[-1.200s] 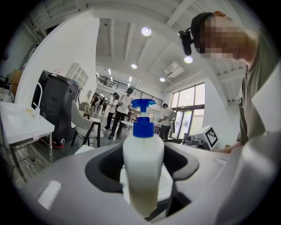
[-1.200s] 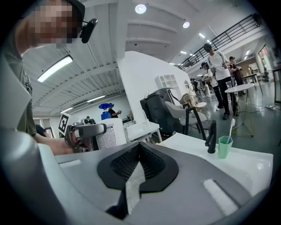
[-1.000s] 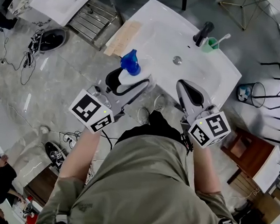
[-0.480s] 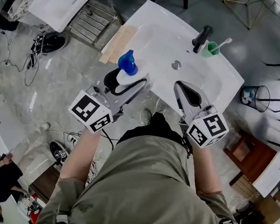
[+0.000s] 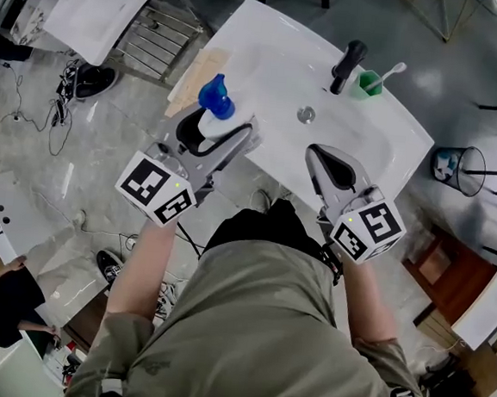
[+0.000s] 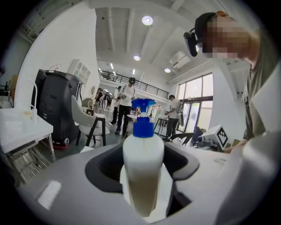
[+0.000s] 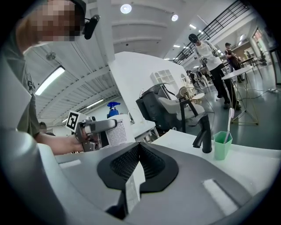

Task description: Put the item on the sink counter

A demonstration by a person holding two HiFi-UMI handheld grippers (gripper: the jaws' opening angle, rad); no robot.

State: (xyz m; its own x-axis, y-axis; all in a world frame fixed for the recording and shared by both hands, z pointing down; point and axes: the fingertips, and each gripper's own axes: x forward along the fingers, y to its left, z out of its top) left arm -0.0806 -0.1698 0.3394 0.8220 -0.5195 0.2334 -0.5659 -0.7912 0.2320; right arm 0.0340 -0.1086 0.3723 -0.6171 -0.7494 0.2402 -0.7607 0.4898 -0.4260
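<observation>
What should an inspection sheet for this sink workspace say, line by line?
Surface: white sink counter, bare around the drain.
Job's things: white pump bottle with a blue head, upright, at the counter's left edge; whether it touches the counter cannot be told.
Clutter: black faucet; beside it a green cup holding a toothbrush.
Grippers: left gripper shut on the pump bottle; right gripper shut, empty, at the counter's near edge.
Cables: loose cables on the floor at left.
Surroundings: wire bin at right; white table at upper left; other people behind.
</observation>
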